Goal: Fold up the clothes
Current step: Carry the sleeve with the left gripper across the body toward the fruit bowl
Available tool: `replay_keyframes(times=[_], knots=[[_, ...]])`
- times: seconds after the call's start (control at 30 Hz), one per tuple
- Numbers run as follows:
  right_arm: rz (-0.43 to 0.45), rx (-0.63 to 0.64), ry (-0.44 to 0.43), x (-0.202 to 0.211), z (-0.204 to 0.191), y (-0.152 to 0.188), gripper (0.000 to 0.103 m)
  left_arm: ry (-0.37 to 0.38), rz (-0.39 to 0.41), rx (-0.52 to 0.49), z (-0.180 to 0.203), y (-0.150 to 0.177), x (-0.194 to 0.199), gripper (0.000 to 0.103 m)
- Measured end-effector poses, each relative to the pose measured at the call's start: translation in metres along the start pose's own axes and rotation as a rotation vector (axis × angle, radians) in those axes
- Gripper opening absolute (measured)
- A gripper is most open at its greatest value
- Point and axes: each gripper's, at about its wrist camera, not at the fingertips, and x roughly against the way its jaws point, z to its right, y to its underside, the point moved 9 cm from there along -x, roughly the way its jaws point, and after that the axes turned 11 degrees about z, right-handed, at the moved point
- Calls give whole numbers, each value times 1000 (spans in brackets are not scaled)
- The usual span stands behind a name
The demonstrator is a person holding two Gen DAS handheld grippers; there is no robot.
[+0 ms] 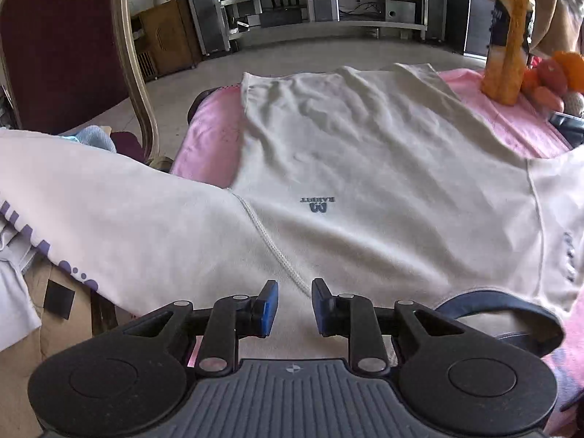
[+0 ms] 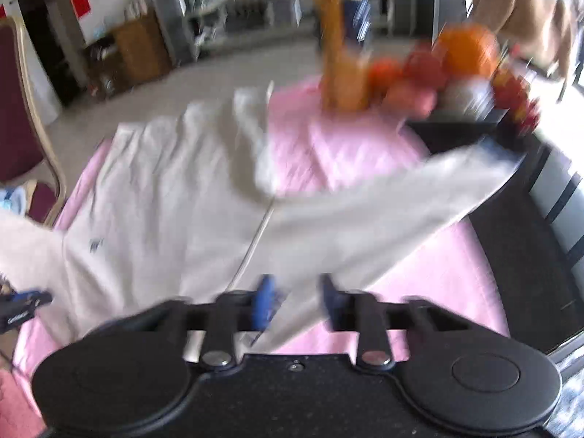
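Observation:
A cream long-sleeved sweatshirt point(image 1: 365, 168) lies spread flat on a pink cloth, collar end nearest me, with a small dark logo point(image 1: 317, 204) on the chest. Its left sleeve point(image 1: 91, 204) stretches out to the left over the table edge. My left gripper point(image 1: 295, 301) is open and empty, just above the shoulder seam point(image 1: 272, 244). In the blurred right wrist view the sweatshirt point(image 2: 164, 189) fills the left and its right sleeve point(image 2: 401, 211) runs out to the right. My right gripper point(image 2: 297, 301) is open and empty over that sleeve's shoulder end.
An orange bottle point(image 1: 509, 36) and a bowl of fruit point(image 1: 554, 76) stand at the far right of the pink cloth point(image 1: 507, 120); they also show in the right wrist view point(image 2: 449, 69). A dark red chair point(image 1: 73, 47) stands at the left. A dark strap point(image 1: 503, 310) lies near the collar.

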Motion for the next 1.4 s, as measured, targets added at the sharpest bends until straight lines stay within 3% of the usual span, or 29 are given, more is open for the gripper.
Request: replay_keyframes(times=[0.1,0.13,0.2,0.33,0.63,0.7,0.83,1.0,1.1,1.2,1.4], knots=[[-89,-1,-162,-34,-33,26,19,-14,-17,-27,2,7,-15,19],[-117,2,-208,-43,-44,34,19,-22,-40,-12,-3,14,-17,14],[-175,16,-240,-58,-62,47,19,-7,-74,14,-8,24,-21,13],[-228,96,-243,-67,-79,67,19,57,-84,-24,-1,31,-19,14],[-269,266,-195,-34,-76,102,17,46,-154,-111,1,56,7,14],[-257,225,-203,-23,-70,100,17,64,-149,-85,-1,60,16,15],[-162,92,-226,-7,-55,79,22,59,-65,-39,-6,43,26,15],[-52,6,-125,-22,-35,51,22,8,3,-35,-6,13,7,19],[-20,32,-42,-42,-30,40,21,-12,23,-25,-6,0,-13,19],[16,99,41,-57,-28,33,21,-33,0,-26,-7,5,-29,19],[-13,151,97,-74,-18,41,21,-72,-52,-67,-13,19,-34,26]])
